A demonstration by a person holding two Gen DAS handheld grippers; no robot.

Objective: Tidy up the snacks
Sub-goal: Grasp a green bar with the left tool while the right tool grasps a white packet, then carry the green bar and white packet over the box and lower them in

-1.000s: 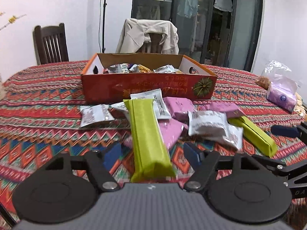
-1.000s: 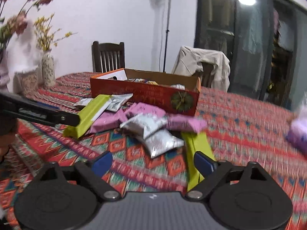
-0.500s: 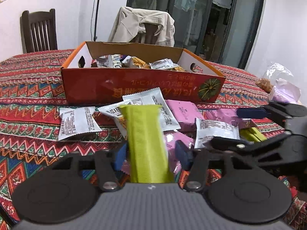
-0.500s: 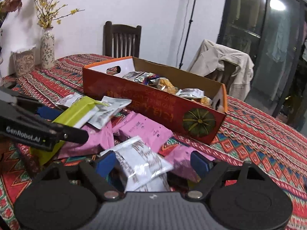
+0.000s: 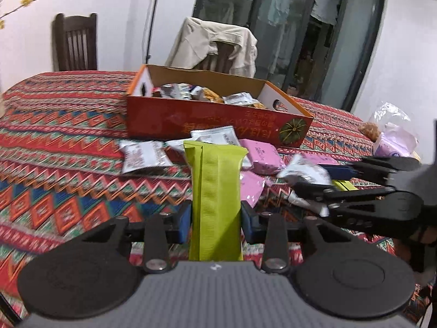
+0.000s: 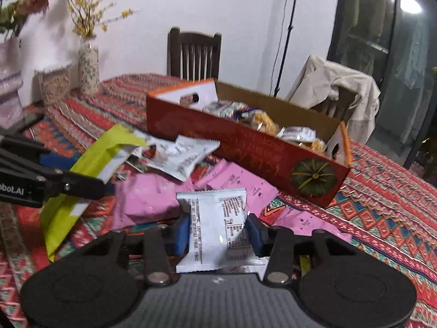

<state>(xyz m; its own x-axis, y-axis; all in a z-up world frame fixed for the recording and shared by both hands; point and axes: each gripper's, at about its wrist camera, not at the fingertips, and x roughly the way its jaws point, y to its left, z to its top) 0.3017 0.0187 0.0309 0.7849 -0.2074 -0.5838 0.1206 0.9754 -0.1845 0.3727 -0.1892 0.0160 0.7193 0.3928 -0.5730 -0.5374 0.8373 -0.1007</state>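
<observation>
between the blue pads of my left gripper point(image 5: 215, 218) sits the long green snack bar point(image 5: 215, 199), clenched near its lower end so most of its length sticks out ahead toward the red cardboard box point(image 5: 218, 120). i hold it lengthwise like that, i think, so it can slide over the box's front wall without snagging. my right gripper point(image 6: 217, 232) is clenched too, on a white snack packet point(image 6: 215, 227) pinched across its middle, print side up; it looks lifted clear of the pile. the box stands toward the far edge of the table, on the patterned tablecloth point(image 5: 68, 147), already partly filled with wrapped snacks. just in front of its near wall lie the loose ones: pink packets point(image 6: 153, 196), more white packets point(image 5: 142, 155), and the tip of a second green bar point(image 5: 344, 184) poking out behind my right gripper's arm in the left view. they're heaped close to the box, which keeps each carry short. both grippers being loaded, the next step is likely dropping both into the box; the thin foil packet could slip if my squeeze eases.
</observation>
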